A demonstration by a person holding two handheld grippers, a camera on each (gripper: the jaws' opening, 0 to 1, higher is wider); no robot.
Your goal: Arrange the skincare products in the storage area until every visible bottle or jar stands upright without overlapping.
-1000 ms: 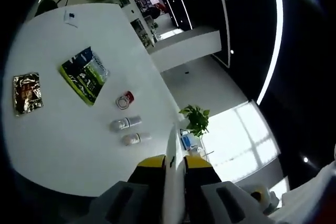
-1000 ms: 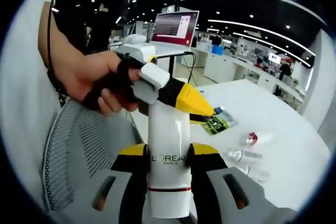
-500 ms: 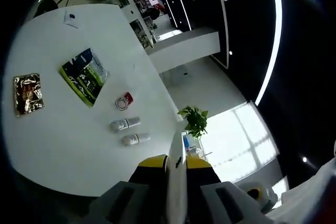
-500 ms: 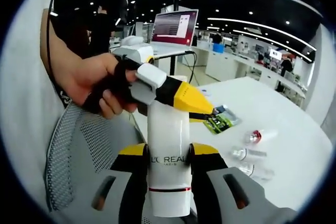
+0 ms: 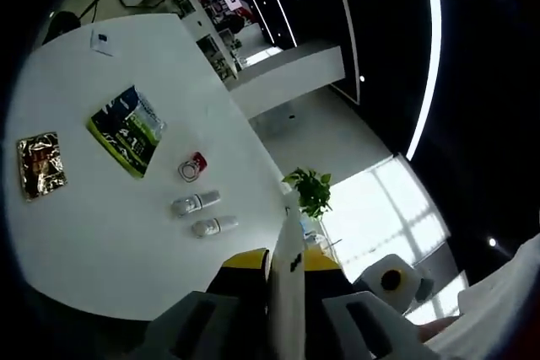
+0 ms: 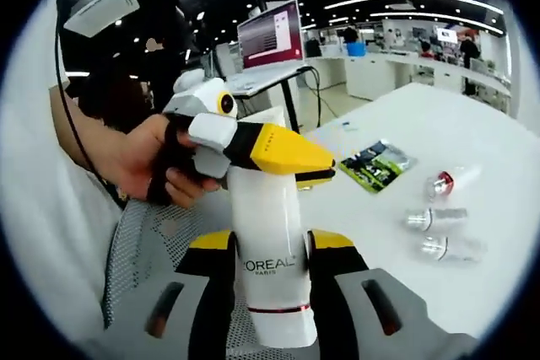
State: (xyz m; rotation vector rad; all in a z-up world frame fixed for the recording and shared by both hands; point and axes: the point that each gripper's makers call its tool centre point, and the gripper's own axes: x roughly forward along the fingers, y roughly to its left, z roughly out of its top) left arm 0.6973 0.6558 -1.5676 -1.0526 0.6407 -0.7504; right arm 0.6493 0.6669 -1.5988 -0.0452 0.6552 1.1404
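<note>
**White L'Oréal tube held by both grippers above the table edge**

In the right gripper view, the right gripper has its two yellow-tipped jaws clamped on the sides of a white tube marked L'OREAL PARIS, which stands upright between them. The left gripper, held in a person's hand, comes in from the left and its yellow jaws are pinched on the tube's upper end.

In the left gripper view, the left gripper shows its jaws pressed against the thin edge of the same white tube, which rises between them.

Well apart from both grippers, on the white table, three small bottles lie on their sides: a red-capped bottle, a silver-capped bottle just beside it, and a clear bottle next to that. Beyond them on the table lie a green packet and a foil packet. A potted plant stands past the table edge. An open laptop sits on a desk behind.
</note>
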